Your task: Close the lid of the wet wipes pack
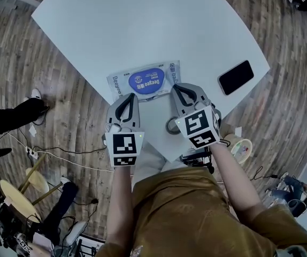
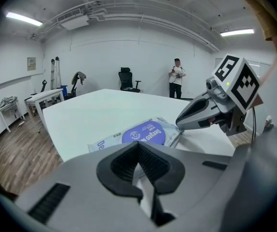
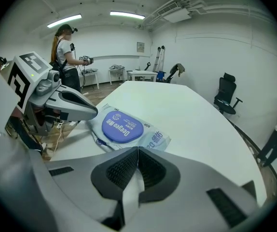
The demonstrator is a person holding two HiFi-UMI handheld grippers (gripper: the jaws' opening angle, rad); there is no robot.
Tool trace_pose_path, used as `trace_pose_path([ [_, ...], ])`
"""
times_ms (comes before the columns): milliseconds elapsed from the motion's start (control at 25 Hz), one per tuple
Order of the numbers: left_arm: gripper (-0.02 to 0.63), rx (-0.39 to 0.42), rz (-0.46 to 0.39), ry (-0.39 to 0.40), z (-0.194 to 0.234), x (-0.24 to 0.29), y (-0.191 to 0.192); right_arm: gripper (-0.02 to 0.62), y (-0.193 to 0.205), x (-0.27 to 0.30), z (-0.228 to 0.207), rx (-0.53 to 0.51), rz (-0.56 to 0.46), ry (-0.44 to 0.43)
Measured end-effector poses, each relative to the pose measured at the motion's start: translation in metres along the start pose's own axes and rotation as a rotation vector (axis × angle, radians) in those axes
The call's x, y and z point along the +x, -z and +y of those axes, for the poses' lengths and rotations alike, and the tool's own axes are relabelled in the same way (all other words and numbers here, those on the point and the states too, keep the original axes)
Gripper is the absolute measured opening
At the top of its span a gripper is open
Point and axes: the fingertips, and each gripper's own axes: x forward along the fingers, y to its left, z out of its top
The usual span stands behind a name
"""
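The wet wipes pack (image 1: 143, 80) lies flat near the white table's (image 1: 143, 25) front edge, pale blue with a round blue lid (image 1: 147, 81) lying flat on top. The same pack (image 2: 141, 135) shows in the left gripper view and the pack (image 3: 129, 131) in the right gripper view. My left gripper (image 1: 127, 99) sits just short of the pack's near left corner, jaws shut, nothing between them. My right gripper (image 1: 181, 90) sits at the pack's near right corner, also shut and empty. Neither visibly touches the pack.
A black phone (image 1: 235, 77) lies on the table's right side. A tape roll (image 1: 173, 125) sits at the front edge under my right gripper. Office chairs (image 2: 128, 79), side tables and a standing person (image 2: 176, 78) are far behind. Cables and stools crowd the floor at left.
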Motion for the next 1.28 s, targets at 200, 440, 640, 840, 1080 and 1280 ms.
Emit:
trace_pose_path([
  [200, -0.003, 0.011, -0.012, -0.008, -0.008, -0.014, -0.002, 0.009, 0.003, -0.015, 0.007, -0.004, -0.01, 0.009],
  [440, -0.003, 0.025, -0.031, -0.02, -0.015, -0.027, -0.004, 0.009, 0.006, -0.029, 0.011, -0.002, -0.029, 0.026],
  [640, -0.003, 0.017, -0.049, -0.038, -0.018, -0.038, -0.008, 0.009, 0.006, -0.039, 0.013, 0.004, -0.042, 0.029],
  [840, -0.003, 0.025, -0.079, -0.053, -0.017, -0.049, -0.018, 0.009, -0.001, -0.05, 0.015, 0.007, -0.071, 0.039],
  [1080, -0.003, 0.031, -0.142, -0.089, -0.011, -0.064, -0.033, 0.009, -0.015, -0.062, 0.018, 0.014, -0.13, 0.049],
  [1280, -0.003, 0.033, -0.167, -0.089, -0.011, -0.075, -0.04, 0.009, -0.023, -0.075, 0.019, 0.023, -0.158, 0.069],
])
